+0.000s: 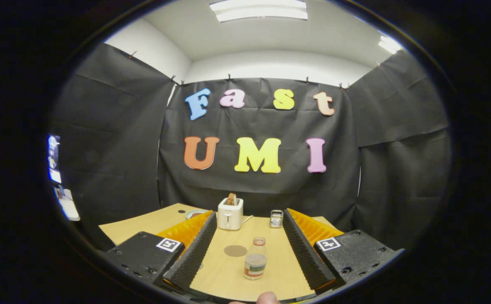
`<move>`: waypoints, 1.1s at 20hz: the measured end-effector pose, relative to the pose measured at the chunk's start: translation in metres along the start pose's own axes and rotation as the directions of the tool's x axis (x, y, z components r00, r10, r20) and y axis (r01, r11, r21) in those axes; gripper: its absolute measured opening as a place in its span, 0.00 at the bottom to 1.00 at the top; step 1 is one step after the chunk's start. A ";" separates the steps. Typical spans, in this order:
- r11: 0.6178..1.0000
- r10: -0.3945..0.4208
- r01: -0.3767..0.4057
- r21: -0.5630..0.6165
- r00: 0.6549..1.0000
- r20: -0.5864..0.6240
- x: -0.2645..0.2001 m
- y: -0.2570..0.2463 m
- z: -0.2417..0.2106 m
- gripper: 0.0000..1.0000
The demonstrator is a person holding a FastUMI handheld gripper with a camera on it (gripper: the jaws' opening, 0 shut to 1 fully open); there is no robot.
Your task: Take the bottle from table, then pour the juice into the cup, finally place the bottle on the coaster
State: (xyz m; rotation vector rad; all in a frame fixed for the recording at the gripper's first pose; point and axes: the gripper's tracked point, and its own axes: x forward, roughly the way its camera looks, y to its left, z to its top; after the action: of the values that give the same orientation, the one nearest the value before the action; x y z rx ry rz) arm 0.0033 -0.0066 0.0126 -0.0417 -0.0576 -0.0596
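Note:
A small clear bottle (256,258) with a pale cap and a band label stands upright on the wooden table (270,245), holding a little liquid. It sits between my two fingers, closer to their base than to their tips, and touches neither. My gripper (249,215) is open wide, with nothing held. A round brown coaster (235,251) lies flat on the table just left of the bottle, also between the fingers. A small ribbed glass-like cup (276,218) stands farther off, near the right fingertip.
A white toaster (230,213) with toast in its slot stands beyond the coaster, near the table's far edge. A plate (194,214) peeks out behind the left finger. Black cloth walls close the booth. A person's fingertip (267,298) shows beneath the gripper.

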 end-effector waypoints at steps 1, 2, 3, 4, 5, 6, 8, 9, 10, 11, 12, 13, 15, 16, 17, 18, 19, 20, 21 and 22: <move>1.000 -0.002 0.002 -0.005 1.000 0.001 0.000 -0.002 -0.002 1.00; 1.000 0.000 0.000 -0.009 1.000 -0.002 0.001 0.000 -0.004 1.00; 1.000 0.002 -0.002 -0.008 1.000 -0.007 0.000 0.001 -0.006 1.00; 1.000 0.005 -0.005 -0.004 1.000 -0.013 0.001 0.002 -0.007 1.00; 1.000 0.004 -0.004 -0.003 1.000 -0.013 0.002 0.001 -0.007 1.00; 1.000 -0.001 0.001 -0.004 1.000 -0.013 0.002 -0.002 -0.005 1.00; 1.000 -0.008 0.008 -0.007 1.000 -0.010 0.003 -0.004 -0.005 1.00; 1.000 -0.015 0.015 -0.014 1.000 -0.001 0.002 -0.006 -0.003 1.00; 1.000 -0.021 0.021 -0.021 1.000 0.006 0.002 -0.006 -0.001 1.00; 0.999 -0.021 0.021 -0.024 1.000 0.010 0.001 -0.006 -0.002 1.00; 1.000 -0.020 0.020 -0.021 1.000 0.015 0.002 -0.005 -0.001 1.00; 1.000 -0.020 0.020 -0.019 1.000 0.017 0.001 -0.005 -0.001 1.00; 0.999 -0.021 0.021 -0.027 1.000 0.016 0.002 -0.005 -0.002 1.00; 0.999 -0.019 0.020 -0.026 1.000 0.014 0.003 -0.005 -0.002 1.00; 1.000 -0.018 0.018 -0.021 1.000 0.010 0.003 -0.004 -0.003 1.00; 1.000 -0.014 0.014 -0.016 1.000 0.009 0.003 -0.003 -0.003 1.00; 1.000 -0.016 0.016 -0.018 1.000 0.011 0.003 -0.004 -0.002 1.00; 1.000 -0.018 0.018 -0.021 1.000 0.012 0.003 -0.004 -0.001 1.00; 1.000 -0.018 0.019 -0.022 1.000 0.015 0.003 -0.004 -0.001 1.00; 1.000 -0.016 0.017 -0.022 1.000 0.014 0.002 -0.003 -0.002 1.00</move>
State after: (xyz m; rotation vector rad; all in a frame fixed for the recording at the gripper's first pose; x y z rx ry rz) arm 0.0057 -0.0100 0.0111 -0.0639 -0.0709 -0.0766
